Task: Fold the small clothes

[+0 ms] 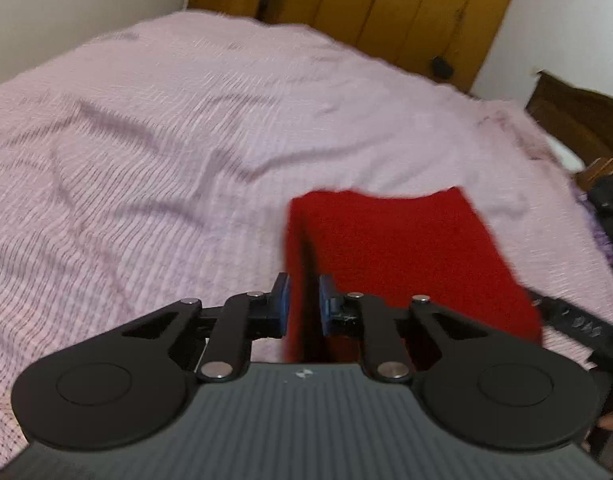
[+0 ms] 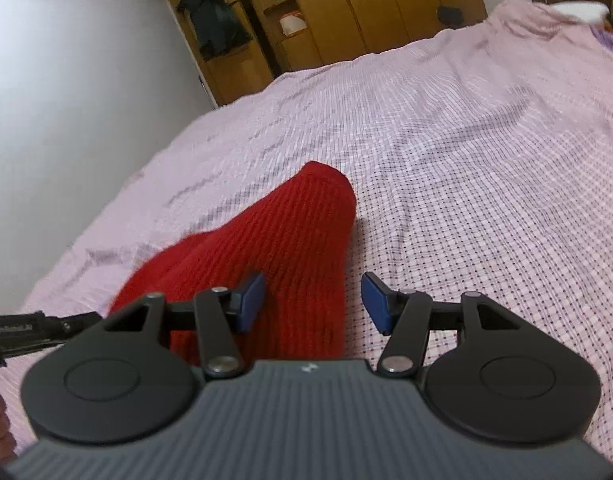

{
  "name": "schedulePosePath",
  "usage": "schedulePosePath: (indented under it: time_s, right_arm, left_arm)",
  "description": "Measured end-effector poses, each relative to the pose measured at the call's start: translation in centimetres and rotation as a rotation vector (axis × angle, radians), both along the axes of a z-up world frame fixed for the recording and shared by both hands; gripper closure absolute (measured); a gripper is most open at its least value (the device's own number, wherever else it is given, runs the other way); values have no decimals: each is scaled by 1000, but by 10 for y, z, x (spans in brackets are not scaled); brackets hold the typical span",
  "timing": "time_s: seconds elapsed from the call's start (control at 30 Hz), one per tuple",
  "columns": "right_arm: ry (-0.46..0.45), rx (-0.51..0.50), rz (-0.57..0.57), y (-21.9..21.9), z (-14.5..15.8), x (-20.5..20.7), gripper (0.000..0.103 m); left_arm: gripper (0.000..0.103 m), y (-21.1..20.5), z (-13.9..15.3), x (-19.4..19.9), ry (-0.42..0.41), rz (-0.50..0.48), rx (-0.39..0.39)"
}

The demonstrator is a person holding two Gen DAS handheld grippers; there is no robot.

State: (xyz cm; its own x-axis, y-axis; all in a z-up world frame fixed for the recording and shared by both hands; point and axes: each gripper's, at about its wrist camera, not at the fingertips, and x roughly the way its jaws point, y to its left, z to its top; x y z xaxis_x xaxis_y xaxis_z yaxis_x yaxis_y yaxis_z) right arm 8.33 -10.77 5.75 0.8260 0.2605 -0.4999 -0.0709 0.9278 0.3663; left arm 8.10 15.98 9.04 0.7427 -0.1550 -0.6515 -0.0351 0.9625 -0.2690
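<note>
Biggest thing here is the bed w/ its pink checked sheet (image 2: 486,168), wrinkled all over; the red knit garment (image 1: 406,248) lies on it near my edge, partly lifted.

Risks, as I judge them: my left gripper (image 1: 305,304) pinches only a thin fold at the garment's left edge, so a quick pull could slip the knit out, or drag the whole piece instead of folding it. The sheet is loose, so it may bunch under the fold & leave it crooked. My right gripper (image 2: 313,304) could snag the ribbing if it closes w/o being lined up on an edge.

Pose: left tongs narrow, blue pads clamped on the red fabric, pointing fwd across the bed. Right tongs spread wide, holding nothing, low over the garment's right side, left pad over the knit, right pad over bare sheet.
</note>
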Motion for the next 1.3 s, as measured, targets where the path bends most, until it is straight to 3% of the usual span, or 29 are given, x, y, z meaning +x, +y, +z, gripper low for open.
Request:
schedulePosePath:
  time_s: [0.1, 0.2, 0.33, 0.43, 0.5, 0.57, 0.67, 0.77, 0.87, 0.97, 1.07, 1.17, 1.3]
  right_arm:
    - [26, -41, 23, 1, -8, 7, 45]
    - [46, -48, 32, -8, -9, 10, 45]
    - [27, -76, 35, -10, 1, 4, 45]
    - [-11, -73, 25, -10, 10, -5, 45]
    - [-33, -47, 24, -11, 14, -11, 45]
    - [-19, -22, 66, -6, 13, -11, 45]
    - [19, -40, 177, 22, 3, -7, 43]
    - [-36, -254, 227, 64, -4, -15, 42]
    - [-51, -292, 228, 73, -4, -15, 42]
    - [-36, -227, 239, 56, -4, -12, 42]
    - [-27, -103, 232, 32, 0, -11, 40]
    - [13, 44, 194, 8, -1, -10, 20]
    - [120, 214, 183, -22, -16, 2, 14]
  left_arm:
    - [85, 9, -17, 4, 61, 17, -57]
    - [85, 12, -15, 1, 42, 19, -98]
    - [79, 9, 0, 0, 3, 7, -82]
    - [68, 0, 13, -2, -24, -1, -75]
    - [43, -5, 22, -7, -51, -9, -70]
    - [33, -14, 27, -8, -73, -23, -48]
    - [30, -30, 25, -5, -76, -63, 26]
    - [28, -37, 13, 1, -50, -61, 69]
    - [26, -36, -7, 11, 8, -17, 108]
    - [14, -22, -23, 14, 24, 16, 28]
    - [11, -15, -30, 17, 48, 20, -40]
    - [11, -12, -32, 17, 55, 12, -70]
    - [10, -14, -35, 17, 38, -23, -55]
